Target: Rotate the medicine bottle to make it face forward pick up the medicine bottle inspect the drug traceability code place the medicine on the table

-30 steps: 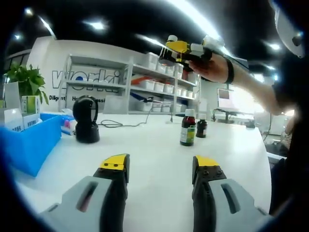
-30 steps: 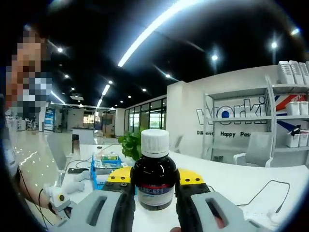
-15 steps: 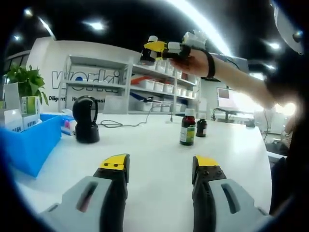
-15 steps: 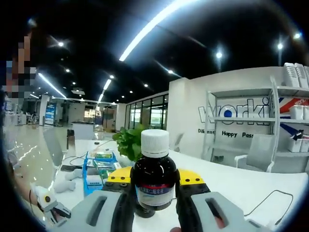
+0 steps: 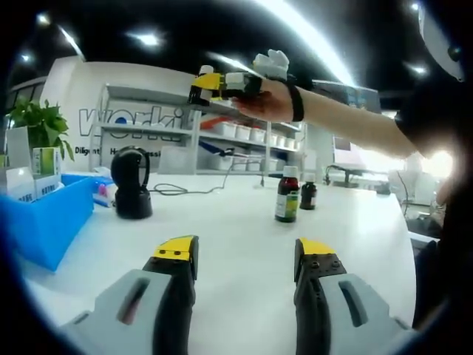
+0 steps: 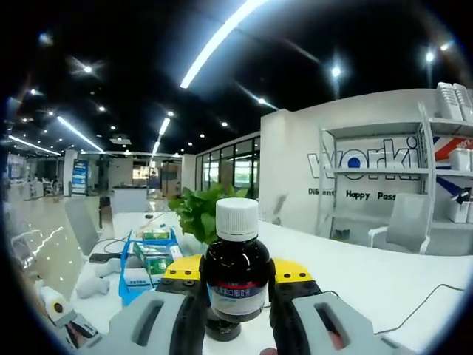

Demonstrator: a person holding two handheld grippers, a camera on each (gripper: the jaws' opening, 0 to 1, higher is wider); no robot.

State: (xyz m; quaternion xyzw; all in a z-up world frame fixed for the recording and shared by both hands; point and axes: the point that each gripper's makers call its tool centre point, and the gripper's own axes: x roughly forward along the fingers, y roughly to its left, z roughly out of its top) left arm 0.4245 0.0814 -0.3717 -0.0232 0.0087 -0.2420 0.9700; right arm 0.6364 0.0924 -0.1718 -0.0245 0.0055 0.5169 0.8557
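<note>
The right claw (image 6: pixel 236 275) grips the medicine bottle (image 6: pixel 236 275) upright, high above the counter (image 5: pixel 229 237); the left claw (image 5: pixel 244 255) hangs open, empty.

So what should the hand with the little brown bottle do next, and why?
Probably bring the medicine bottle over the black scanner to check its code. The right gripper is shut on the bottle, lifted high above the white table, label facing the camera.
</note>
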